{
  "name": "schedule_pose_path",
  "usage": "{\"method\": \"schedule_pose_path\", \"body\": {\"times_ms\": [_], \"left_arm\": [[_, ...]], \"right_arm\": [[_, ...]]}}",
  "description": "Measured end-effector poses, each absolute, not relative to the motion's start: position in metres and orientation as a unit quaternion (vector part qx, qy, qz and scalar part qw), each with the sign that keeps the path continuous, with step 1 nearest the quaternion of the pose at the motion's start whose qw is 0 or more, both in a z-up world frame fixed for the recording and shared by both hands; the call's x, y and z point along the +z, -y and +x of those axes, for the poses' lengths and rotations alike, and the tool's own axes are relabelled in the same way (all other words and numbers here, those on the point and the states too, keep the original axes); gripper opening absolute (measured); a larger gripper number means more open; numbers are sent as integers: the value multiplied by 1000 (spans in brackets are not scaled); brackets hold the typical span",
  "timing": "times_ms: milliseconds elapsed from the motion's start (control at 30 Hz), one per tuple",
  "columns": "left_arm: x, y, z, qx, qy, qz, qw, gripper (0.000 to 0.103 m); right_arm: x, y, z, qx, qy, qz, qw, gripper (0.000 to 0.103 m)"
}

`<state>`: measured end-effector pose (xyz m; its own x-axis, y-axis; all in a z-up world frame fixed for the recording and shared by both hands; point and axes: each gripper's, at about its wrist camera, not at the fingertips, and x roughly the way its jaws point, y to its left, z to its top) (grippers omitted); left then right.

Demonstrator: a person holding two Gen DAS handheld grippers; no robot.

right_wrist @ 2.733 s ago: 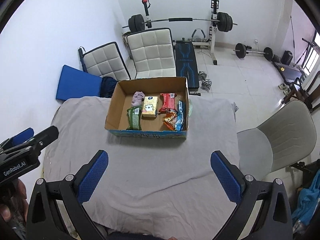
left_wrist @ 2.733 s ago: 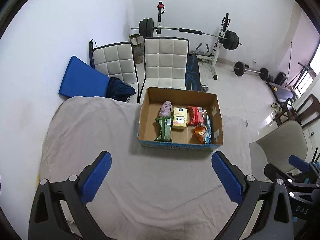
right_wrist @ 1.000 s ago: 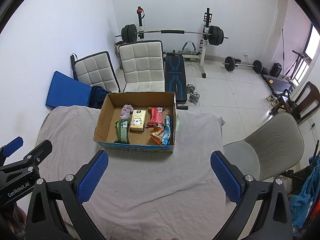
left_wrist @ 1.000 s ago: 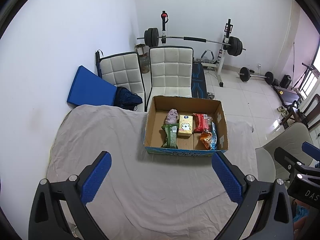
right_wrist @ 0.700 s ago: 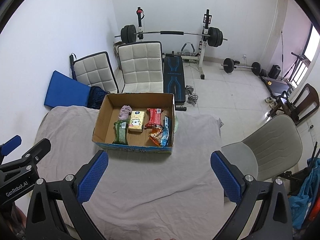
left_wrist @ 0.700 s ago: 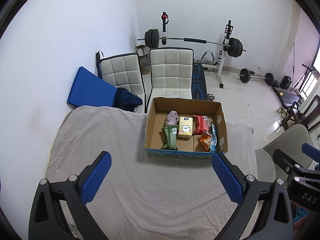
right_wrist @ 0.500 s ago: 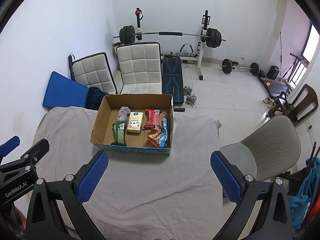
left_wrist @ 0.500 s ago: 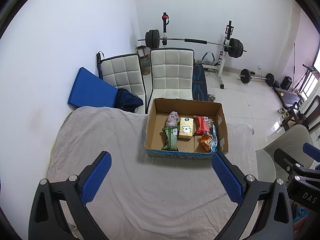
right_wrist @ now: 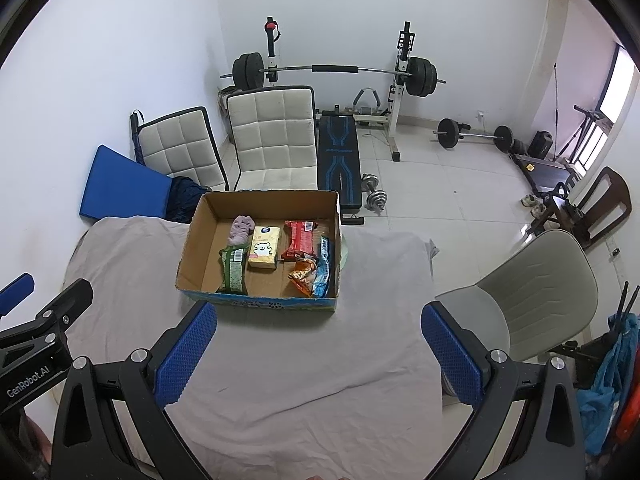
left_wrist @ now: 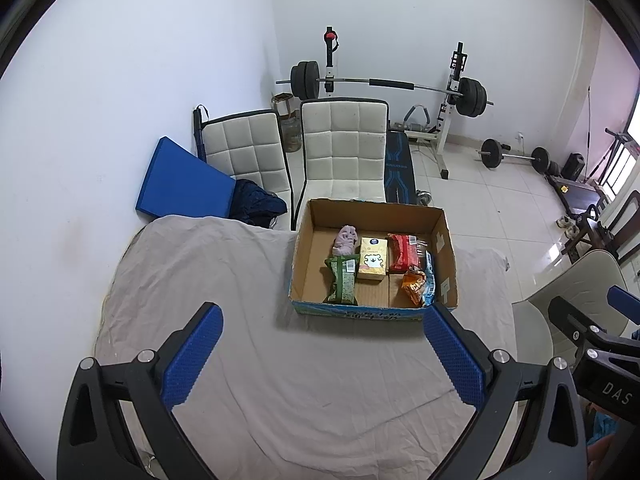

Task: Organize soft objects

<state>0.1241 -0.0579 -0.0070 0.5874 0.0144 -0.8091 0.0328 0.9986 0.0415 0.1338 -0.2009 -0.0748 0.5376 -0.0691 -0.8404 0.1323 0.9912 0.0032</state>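
Both grippers, left gripper (left_wrist: 320, 356) and right gripper (right_wrist: 318, 354), hover with fingers spread and empty; cardboard box (right_wrist: 256, 302) of soft packets at twelve o'clock on the worktop (right_wrist: 300, 380).

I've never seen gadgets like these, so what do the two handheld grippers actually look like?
Both the left gripper and the right gripper are black angular frames with silver bolts and two fingers faced in dimpled blue pads. White lettering marks their sides: "GenRobot.AI" and "DAS".
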Motion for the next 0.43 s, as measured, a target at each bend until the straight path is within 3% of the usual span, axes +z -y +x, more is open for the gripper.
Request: {"method": "schedule_pose_path", "body": {"times_ms": [433], "left_arm": [[-8,59,125,-9,-456,24,890,103]], "right_arm": [[-78,201,134,-62,-477,30,876,103]]}}
